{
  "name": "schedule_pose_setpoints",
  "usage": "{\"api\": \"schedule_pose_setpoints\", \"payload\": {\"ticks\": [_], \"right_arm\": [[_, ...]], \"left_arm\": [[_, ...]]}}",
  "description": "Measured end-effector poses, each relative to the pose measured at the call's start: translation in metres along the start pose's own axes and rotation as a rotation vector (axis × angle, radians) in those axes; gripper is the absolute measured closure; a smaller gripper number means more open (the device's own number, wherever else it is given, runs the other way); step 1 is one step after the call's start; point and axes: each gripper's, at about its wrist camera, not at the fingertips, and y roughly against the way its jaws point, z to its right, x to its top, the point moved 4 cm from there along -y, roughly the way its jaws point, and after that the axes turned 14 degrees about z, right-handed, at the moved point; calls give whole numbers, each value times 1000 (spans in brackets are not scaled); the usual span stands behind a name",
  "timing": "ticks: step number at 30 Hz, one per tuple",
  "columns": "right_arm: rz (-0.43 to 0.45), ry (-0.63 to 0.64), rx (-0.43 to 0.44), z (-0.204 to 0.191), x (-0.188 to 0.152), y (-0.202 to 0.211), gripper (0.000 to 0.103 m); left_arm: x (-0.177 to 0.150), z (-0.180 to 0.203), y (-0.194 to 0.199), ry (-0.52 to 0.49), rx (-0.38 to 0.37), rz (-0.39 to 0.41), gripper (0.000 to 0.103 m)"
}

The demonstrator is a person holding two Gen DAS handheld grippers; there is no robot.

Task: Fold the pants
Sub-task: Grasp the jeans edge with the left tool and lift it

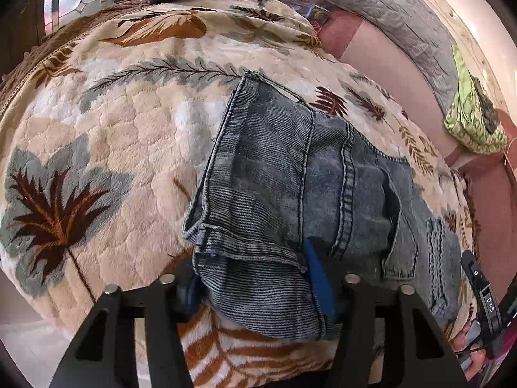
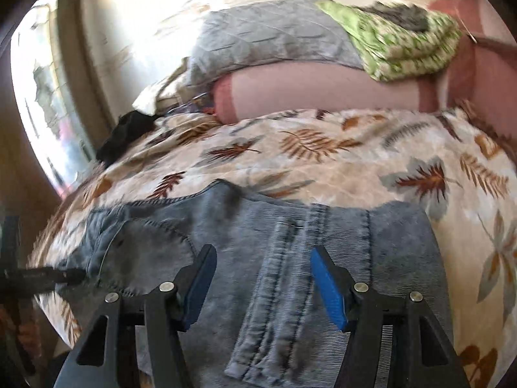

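The right gripper (image 2: 263, 283) hovers with jaws spread over folded denim pants (image 2: 290, 252) on a leaf-patterned blanket (image 2: 323, 148).

The left wrist view looks steeply down from close above the near edge of the leaf-print blanket (image 1: 106, 123), past its own left gripper (image 1: 258, 278), with the folded jeans (image 1: 290, 174) filling the near middle. The right wrist view sits lower and faces farther across the bed toward the grey pillow (image 2: 268, 38) and wall, its right gripper (image 2: 263, 278) just over the jeans. The 2 views share the jeans, blanket, pillow and green cloth (image 2: 404, 42).
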Motion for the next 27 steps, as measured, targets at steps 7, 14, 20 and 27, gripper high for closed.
{"api": "schedule_pose_setpoints", "payload": {"ticks": [7, 14, 20, 27], "right_arm": [[12, -124, -50, 34, 6, 3, 39], [36, -137, -47, 37, 9, 6, 39], [59, -247, -50, 59, 13, 15, 39], [115, -369, -129, 123, 24, 45, 39]], "left_arm": [[6, 6, 4, 32, -20, -26, 74], [21, 36, 27, -63, -2, 28, 79], [31, 92, 61, -213, -26, 94, 80], [20, 198, 95, -461, -125, 144, 80]]}}
